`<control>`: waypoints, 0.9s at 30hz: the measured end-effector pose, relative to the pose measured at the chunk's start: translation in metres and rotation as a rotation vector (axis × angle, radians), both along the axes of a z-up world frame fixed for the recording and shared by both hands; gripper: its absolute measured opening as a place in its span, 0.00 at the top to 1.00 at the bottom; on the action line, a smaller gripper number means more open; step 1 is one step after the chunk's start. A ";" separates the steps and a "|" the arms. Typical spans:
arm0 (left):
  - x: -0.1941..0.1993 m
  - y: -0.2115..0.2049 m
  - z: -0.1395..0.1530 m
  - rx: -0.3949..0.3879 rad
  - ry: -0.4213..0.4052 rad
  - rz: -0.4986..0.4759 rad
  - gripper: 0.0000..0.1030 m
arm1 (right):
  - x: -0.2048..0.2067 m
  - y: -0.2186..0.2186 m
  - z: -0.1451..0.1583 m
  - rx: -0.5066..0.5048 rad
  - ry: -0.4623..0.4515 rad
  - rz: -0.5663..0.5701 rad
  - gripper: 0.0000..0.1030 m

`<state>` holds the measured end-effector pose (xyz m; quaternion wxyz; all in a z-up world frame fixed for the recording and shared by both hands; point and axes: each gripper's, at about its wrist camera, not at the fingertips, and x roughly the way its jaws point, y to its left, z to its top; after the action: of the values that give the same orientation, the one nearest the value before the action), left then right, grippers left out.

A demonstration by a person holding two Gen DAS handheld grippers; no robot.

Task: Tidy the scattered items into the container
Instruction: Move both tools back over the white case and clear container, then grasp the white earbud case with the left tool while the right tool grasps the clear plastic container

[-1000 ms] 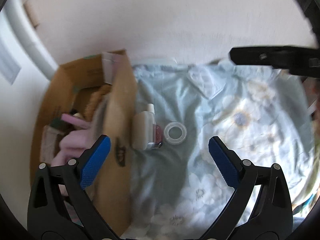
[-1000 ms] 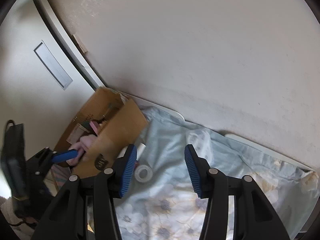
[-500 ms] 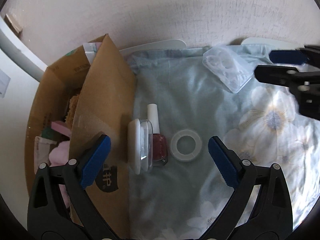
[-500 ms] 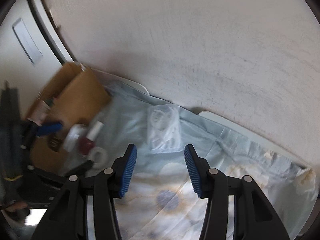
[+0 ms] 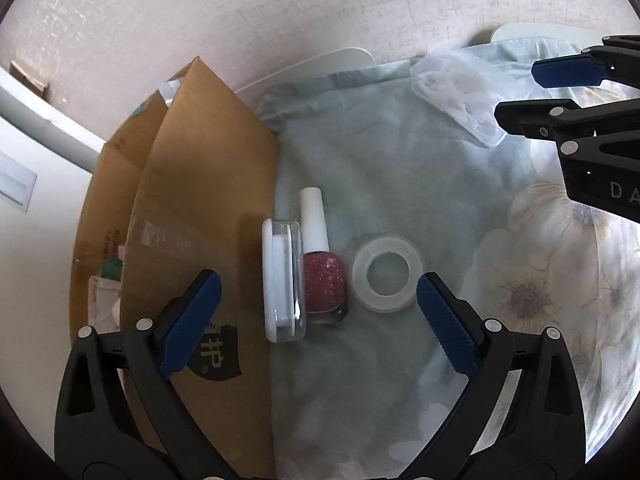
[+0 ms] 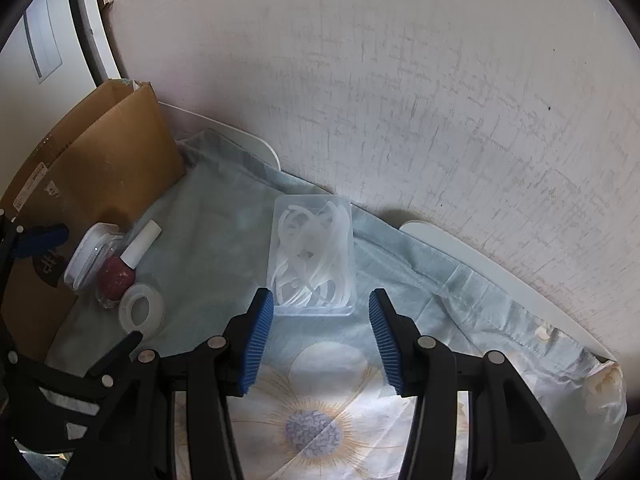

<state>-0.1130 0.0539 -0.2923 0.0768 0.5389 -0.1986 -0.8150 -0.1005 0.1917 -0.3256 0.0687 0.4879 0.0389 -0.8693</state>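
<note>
A brown cardboard box (image 5: 200, 208) (image 6: 100, 160) stands at the left on a pale blue flowered cloth (image 5: 400, 184). Beside its wall lie a white-and-clear flat case (image 5: 282, 280) (image 6: 90, 254), a red nail-polish bottle with a white cap (image 5: 322, 280) (image 6: 118, 274), and a clear tape roll (image 5: 387, 274) (image 6: 141, 311). My left gripper (image 5: 316, 316) is open just above these three, holding nothing. A clear plastic box of white loops (image 6: 314, 258) (image 5: 456, 92) lies near the wall. My right gripper (image 6: 320, 340) is open just short of it, empty.
A textured white wall (image 6: 400, 80) runs close behind the cloth. White rounded board edges (image 6: 500, 276) stick out from under the cloth. Inside the cardboard box I glimpse some items (image 5: 106, 280). A white door frame (image 5: 36, 120) is at far left.
Both grippers have come down and tilted toward the cloth. The left now hovers close over the case, bottle and tape roll; the right has swung right to face the clear plastic box.
</note>
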 end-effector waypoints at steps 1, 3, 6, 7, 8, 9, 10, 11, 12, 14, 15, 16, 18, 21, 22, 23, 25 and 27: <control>0.000 0.000 0.001 -0.001 -0.003 -0.005 0.08 | 0.001 0.001 0.000 -0.004 0.003 0.000 0.55; 0.000 -0.002 0.003 -0.017 -0.001 -0.005 0.21 | 0.002 0.002 0.002 -0.012 0.011 -0.001 0.55; 0.001 -0.007 0.009 -0.023 0.006 0.002 0.35 | 0.003 0.004 0.003 -0.020 0.019 -0.003 0.55; 0.003 -0.009 0.010 -0.025 0.006 0.004 0.38 | 0.003 0.005 0.003 -0.017 0.020 -0.005 0.55; 0.004 -0.010 0.011 -0.029 0.004 0.002 0.41 | 0.003 0.005 0.003 -0.016 0.020 -0.007 0.55; 0.005 -0.011 0.012 -0.037 0.002 0.000 0.44 | 0.002 0.005 0.004 -0.017 0.020 -0.008 0.55; 0.006 -0.012 0.012 -0.045 0.000 0.000 0.50 | 0.001 0.004 0.004 -0.019 0.019 -0.008 0.55; 0.008 -0.013 0.013 -0.059 -0.001 0.002 0.57 | 0.003 0.004 0.005 -0.022 0.019 -0.009 0.55; 0.009 -0.015 0.015 -0.068 -0.001 0.006 0.61 | 0.002 0.003 0.005 -0.024 0.018 -0.008 0.55; 0.004 -0.012 0.020 -0.068 -0.001 0.019 0.78 | 0.000 0.001 0.005 -0.021 0.017 -0.003 0.55; 0.004 -0.013 0.021 -0.069 -0.002 0.024 0.81 | 0.000 0.001 0.005 -0.021 0.018 0.000 0.55; 0.003 -0.014 0.022 -0.066 -0.009 0.028 0.82 | -0.001 0.000 0.006 -0.022 0.020 0.001 0.55; 0.001 -0.013 0.020 -0.045 -0.014 0.028 0.83 | -0.001 0.000 0.005 -0.026 0.021 0.000 0.55; 0.002 -0.008 0.018 -0.056 -0.009 0.018 0.84 | 0.000 0.001 0.006 -0.033 0.021 -0.003 0.55; 0.003 -0.008 0.018 -0.053 -0.007 0.020 0.84 | 0.000 0.002 0.006 -0.032 0.021 -0.004 0.55; 0.004 -0.010 0.019 -0.043 -0.007 0.022 0.84 | 0.000 0.002 0.007 -0.029 0.021 -0.005 0.55; 0.004 -0.013 0.021 -0.022 -0.009 0.027 0.84 | -0.002 0.003 0.006 -0.022 0.015 -0.009 0.55; 0.010 -0.013 0.021 -0.011 -0.013 0.027 0.84 | -0.004 0.003 0.003 -0.011 0.002 -0.016 0.55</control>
<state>-0.1035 0.0412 -0.2708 0.0894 0.5465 -0.1960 -0.8093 -0.1043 0.1943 -0.3223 0.0642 0.4871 0.0301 -0.8705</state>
